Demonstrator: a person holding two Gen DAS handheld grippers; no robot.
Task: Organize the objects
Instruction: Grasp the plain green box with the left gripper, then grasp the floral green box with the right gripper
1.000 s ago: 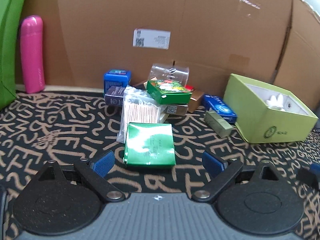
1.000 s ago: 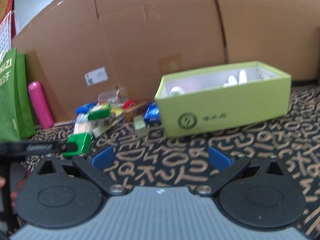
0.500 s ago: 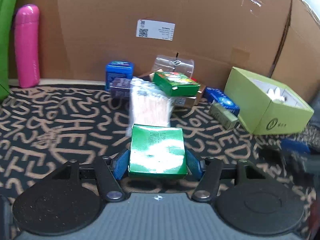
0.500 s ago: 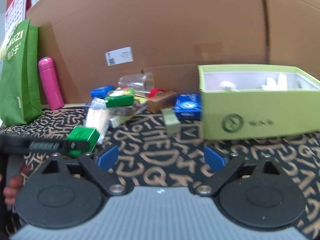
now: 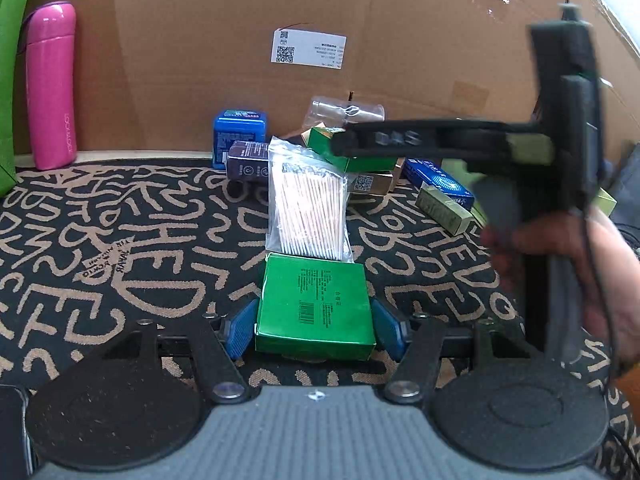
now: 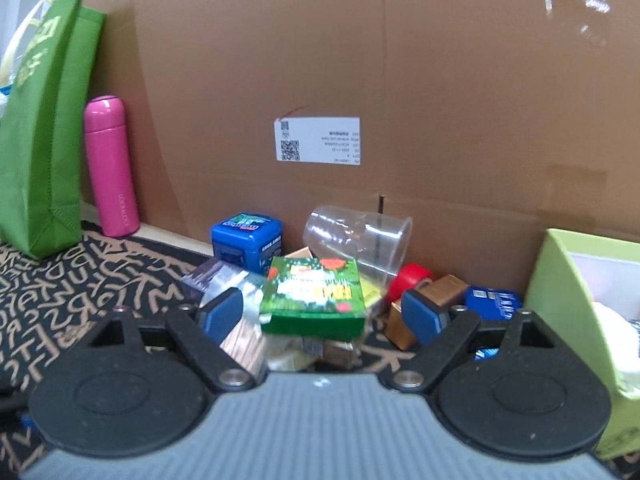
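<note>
My left gripper (image 5: 316,330) is shut on a flat green box (image 5: 314,308), its blue pads (image 5: 240,332) pressing both sides just above the patterned mat. A bag of wooden sticks (image 5: 308,212) lies right behind that box. My right gripper (image 6: 320,314) hangs over the pile at the cardboard wall, its jaws closing. A green floral box (image 6: 314,300) on top of the pile lies between them with gaps on both sides. In the left wrist view the right gripper (image 5: 348,144) reaches in from the right, held by a hand (image 5: 560,260).
The pile holds a blue tin (image 6: 248,244), a tipped clear cup (image 6: 360,240), a red roll (image 6: 412,280), a brown box (image 6: 440,292) and a blue box (image 6: 492,300). A lime-green open box (image 6: 560,300) stands right; a pink bottle (image 6: 110,168) and green bag (image 6: 40,120) stand left.
The left gripper closed on the flat green box and holds it. The right gripper swung left from the lime-green box to the pile, and its jaws have narrowed around the floral box.
</note>
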